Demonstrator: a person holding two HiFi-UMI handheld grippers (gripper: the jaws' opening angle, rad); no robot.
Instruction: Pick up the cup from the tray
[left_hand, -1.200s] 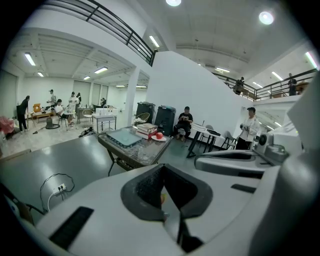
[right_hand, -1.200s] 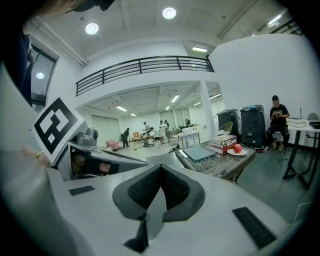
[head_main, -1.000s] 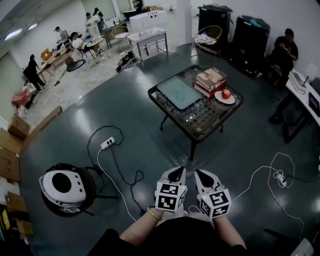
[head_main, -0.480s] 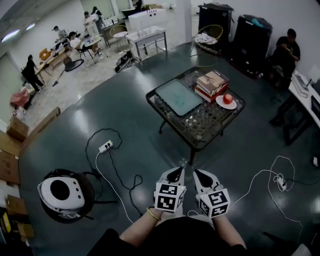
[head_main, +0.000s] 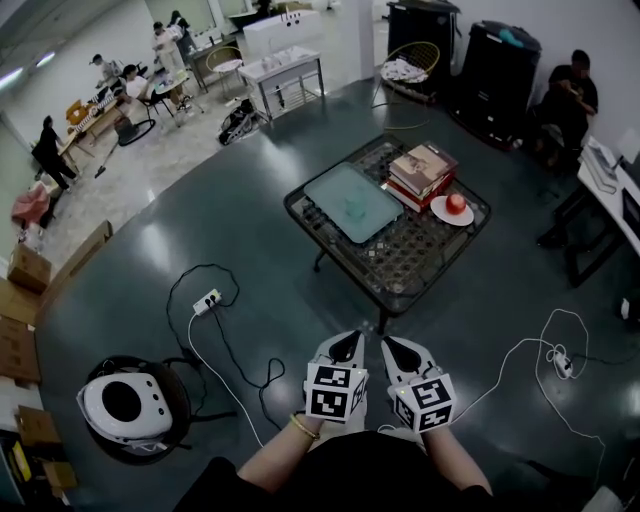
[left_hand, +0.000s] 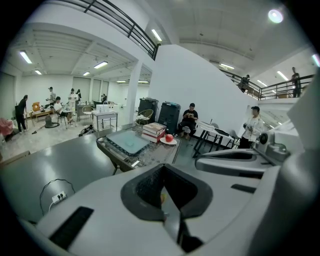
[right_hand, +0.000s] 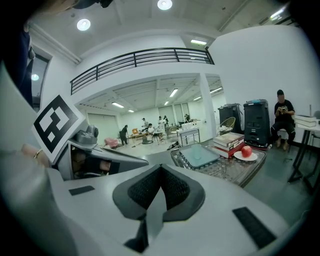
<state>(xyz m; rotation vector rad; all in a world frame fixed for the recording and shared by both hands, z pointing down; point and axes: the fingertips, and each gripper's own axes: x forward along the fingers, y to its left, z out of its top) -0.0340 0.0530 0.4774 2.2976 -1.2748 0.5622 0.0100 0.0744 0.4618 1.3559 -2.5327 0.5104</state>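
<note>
Saw the left tongs (head_main: 347, 346) and the right tongs (head_main: 396, 350) held side by side low in the head view, over the dark floor (head_main: 250, 250), well short of the glass surface (head_main: 415, 250). Found both pairs clenched in each gripper view, jaws pressed together with nothing between them. Spotted the cup (head_main: 355, 207), pale and see-through, standing upright on the greenish tray (head_main: 330, 190) on the surface's left half. Noted a stack of books (head_main: 420, 168) just beside the tray, and an apple (head_main: 455, 202) on a white plate (head_main: 440, 213) near the books.
</note>
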